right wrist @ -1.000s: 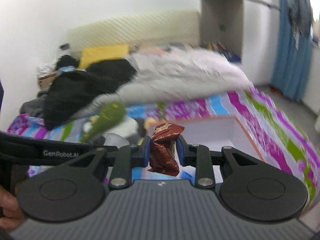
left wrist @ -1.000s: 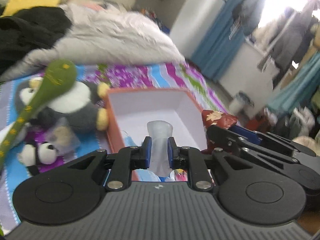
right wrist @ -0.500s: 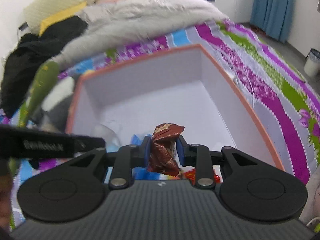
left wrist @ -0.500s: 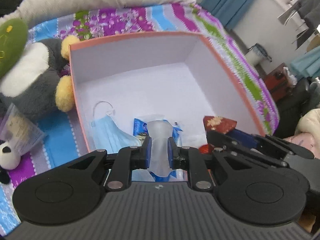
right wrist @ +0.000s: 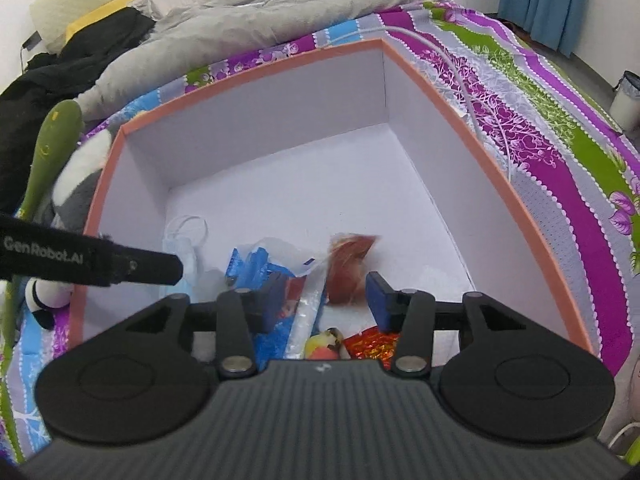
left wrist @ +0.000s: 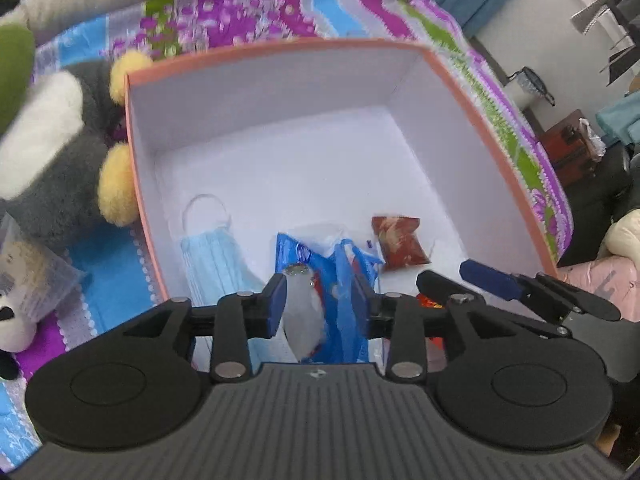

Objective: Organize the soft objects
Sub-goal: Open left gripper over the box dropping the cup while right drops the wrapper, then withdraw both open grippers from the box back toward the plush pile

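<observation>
the white pouch (left wrist: 302, 312) sits between your left gripper (left wrist: 320, 304) pads, leaning on the left one only; those jaws have just been opening and stand partly apart, gripping nothing. the red-brown packet (right wrist: 348, 268), blurred, lies beyond your right gripper (right wrist: 326, 300), whose jaws have likewise just been opening and hold nothing. both are inside the orange-rimmed box (left wrist: 500, 152), near its front wall, beside a blue wrapper (left wrist: 340, 264) and a face mask (left wrist: 212, 256). left of the box lies a grey plush toy (left wrist: 52, 160), on the striped bedspread (right wrist: 560, 148).
</observation>
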Demonstrator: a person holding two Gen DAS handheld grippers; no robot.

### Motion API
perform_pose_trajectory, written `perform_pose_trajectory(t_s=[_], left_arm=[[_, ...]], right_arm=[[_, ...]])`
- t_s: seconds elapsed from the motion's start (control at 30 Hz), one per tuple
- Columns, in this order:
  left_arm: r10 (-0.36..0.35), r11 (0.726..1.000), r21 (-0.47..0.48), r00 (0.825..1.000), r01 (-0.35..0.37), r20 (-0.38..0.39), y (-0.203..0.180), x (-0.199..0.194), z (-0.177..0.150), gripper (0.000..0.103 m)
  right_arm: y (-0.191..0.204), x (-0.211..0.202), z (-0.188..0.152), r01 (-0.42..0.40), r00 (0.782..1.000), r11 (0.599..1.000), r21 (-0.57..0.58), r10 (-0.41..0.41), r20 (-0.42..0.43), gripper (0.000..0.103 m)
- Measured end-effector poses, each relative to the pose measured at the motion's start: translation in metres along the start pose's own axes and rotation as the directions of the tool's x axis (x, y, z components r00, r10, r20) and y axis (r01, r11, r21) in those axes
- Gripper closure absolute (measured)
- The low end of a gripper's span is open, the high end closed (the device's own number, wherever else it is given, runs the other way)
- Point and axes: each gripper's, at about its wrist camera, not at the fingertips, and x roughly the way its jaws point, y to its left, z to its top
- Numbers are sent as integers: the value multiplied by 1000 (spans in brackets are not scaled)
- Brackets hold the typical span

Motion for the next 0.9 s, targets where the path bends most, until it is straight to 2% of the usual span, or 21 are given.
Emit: perform_pose_trajectory(t_s=[0.23, 0.4, 0.63, 0.9], left_arm=[[-21, 999, 37, 994, 17, 106, -10, -55, -12, 62], [-20, 997, 73, 978, 4, 208, -13, -106, -32, 62], [-1, 990, 131, 937, -48, 350, -14, -177, -74, 62], [5, 985, 149, 886, -84, 464, -3, -233, -134, 62]], right_arm=[[12, -46, 2, -14, 995, 1000, -19, 16, 94, 55], [30, -90, -5, -26, 982, 999, -45, 34, 187, 55], [56, -140, -24, -56, 955, 995, -86, 79, 287, 55], [83, -184, -55, -98, 915, 986, -132, 142, 378, 55]])
